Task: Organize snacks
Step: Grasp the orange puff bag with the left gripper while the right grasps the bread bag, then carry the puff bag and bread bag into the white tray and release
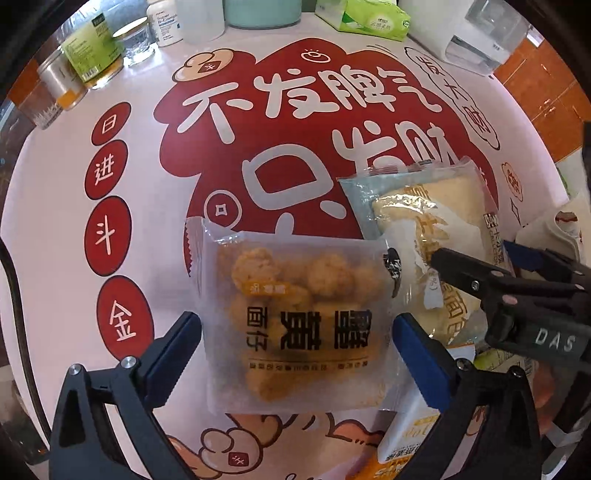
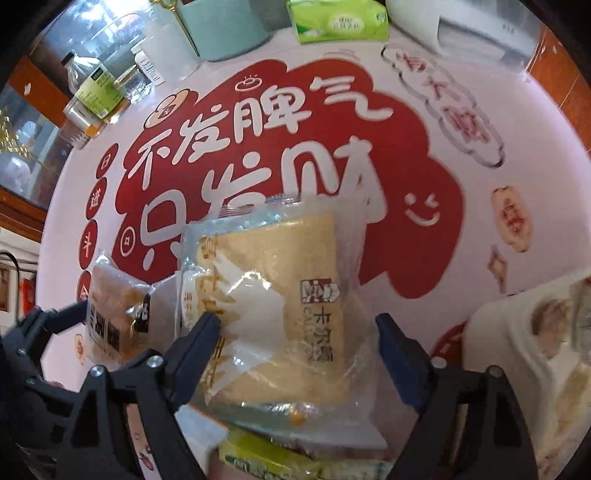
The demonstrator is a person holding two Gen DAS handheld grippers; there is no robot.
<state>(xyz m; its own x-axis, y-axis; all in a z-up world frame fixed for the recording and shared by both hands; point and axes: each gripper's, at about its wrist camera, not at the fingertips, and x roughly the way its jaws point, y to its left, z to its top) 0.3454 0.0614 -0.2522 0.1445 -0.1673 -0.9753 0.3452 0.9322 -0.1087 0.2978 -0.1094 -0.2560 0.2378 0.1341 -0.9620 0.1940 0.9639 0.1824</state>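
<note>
My left gripper (image 1: 295, 332) is shut on a frosted packet of golden puff snacks (image 1: 295, 317), its blue pads (image 1: 177, 343) pressed on both sides, held above the table. My right gripper (image 2: 297, 339) is shut on a clear bag of sliced bread (image 2: 273, 302), held over a pile of snack packs (image 2: 266, 458). The bread bag shows in the left wrist view (image 1: 428, 221) with the right gripper (image 1: 476, 266) at its edge. The puff packet (image 2: 110, 314) shows at left in the right wrist view.
The round table (image 1: 66, 184) has a white and red printed cover. Jars and bottles (image 1: 92, 48) stand at its far left edge, a teal container (image 2: 225, 26), a green tissue pack (image 2: 340, 18) and a white appliance (image 1: 484, 44) at the back. A white bag (image 2: 535, 350) lies at right.
</note>
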